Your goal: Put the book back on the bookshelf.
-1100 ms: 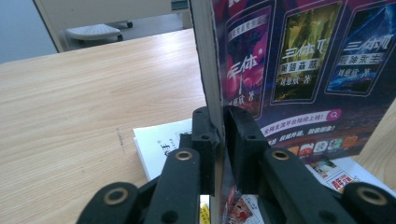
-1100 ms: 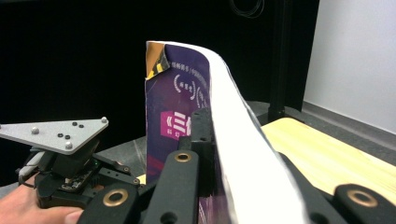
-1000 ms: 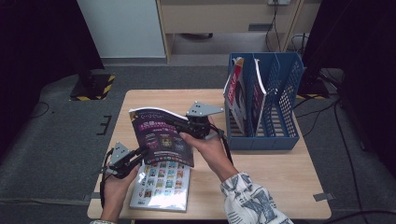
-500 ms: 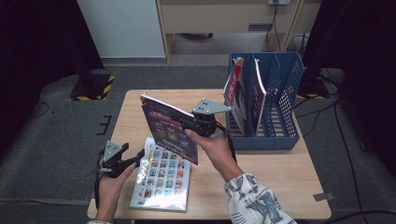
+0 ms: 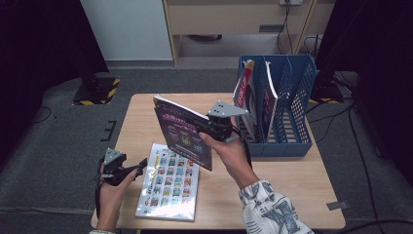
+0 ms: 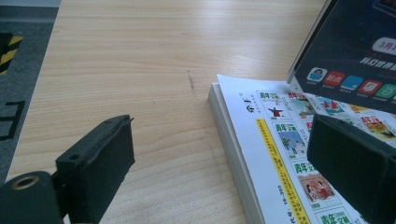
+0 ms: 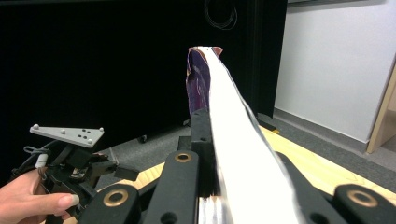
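My right gripper [image 5: 212, 130] is shut on the edge of a purple magazine [image 5: 184, 136] and holds it tilted upright above the middle of the table. In the right gripper view the magazine [image 7: 229, 130] runs edge-on between the jaws. A white picture magazine [image 5: 170, 183] lies flat near the front edge of the table, and its corner [image 6: 280, 140] is just ahead of my left jaws. My left gripper [image 5: 140, 167] hovers low at the table's front left, beside the white magazine. Its jaws have just been opening, and my left gripper [image 6: 224, 154] has nothing between them.
A blue file rack [image 5: 297, 102] stands at the table's right and has magazines [image 5: 246, 95] in its left slots. The wooden table [image 5: 141, 117] is bare at its back left. Dark floor and a cabinet lie beyond.
My left gripper let go of the purple magazine's lower corner, opened, and moved down and left. The right gripper lifted the magazine and turned it more edge-on, toward the rack.
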The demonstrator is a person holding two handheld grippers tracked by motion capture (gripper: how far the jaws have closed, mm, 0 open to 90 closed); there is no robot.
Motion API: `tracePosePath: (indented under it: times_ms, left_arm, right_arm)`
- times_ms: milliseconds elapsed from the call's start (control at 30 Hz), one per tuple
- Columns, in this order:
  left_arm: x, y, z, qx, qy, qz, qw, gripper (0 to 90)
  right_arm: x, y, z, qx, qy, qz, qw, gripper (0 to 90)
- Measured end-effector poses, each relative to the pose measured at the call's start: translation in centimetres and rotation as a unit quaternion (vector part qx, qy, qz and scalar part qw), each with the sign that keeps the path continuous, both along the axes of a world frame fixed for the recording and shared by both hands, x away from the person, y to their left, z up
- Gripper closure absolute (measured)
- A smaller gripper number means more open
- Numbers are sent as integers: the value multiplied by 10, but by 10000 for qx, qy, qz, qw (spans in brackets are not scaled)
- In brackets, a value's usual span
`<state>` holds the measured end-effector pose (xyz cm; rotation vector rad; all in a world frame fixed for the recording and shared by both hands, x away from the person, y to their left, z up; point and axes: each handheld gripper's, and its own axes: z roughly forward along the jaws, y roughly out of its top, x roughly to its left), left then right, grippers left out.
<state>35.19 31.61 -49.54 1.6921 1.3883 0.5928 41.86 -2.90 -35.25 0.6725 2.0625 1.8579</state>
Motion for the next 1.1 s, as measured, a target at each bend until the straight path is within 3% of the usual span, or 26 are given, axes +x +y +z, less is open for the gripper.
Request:
tracePosePath:
  times_ms: [133, 1100]
  left_arm:
    - [0, -1, -1, 107, 55, -13, 9999, 68]
    - [3, 4, -9, 253, 321, 146, 9991, 69]
  right_arm:
    - [0, -3, 1, -2, -2, -31, 10000, 837]
    - [-6, -24, 4, -19, 20, -171, 9999, 837]
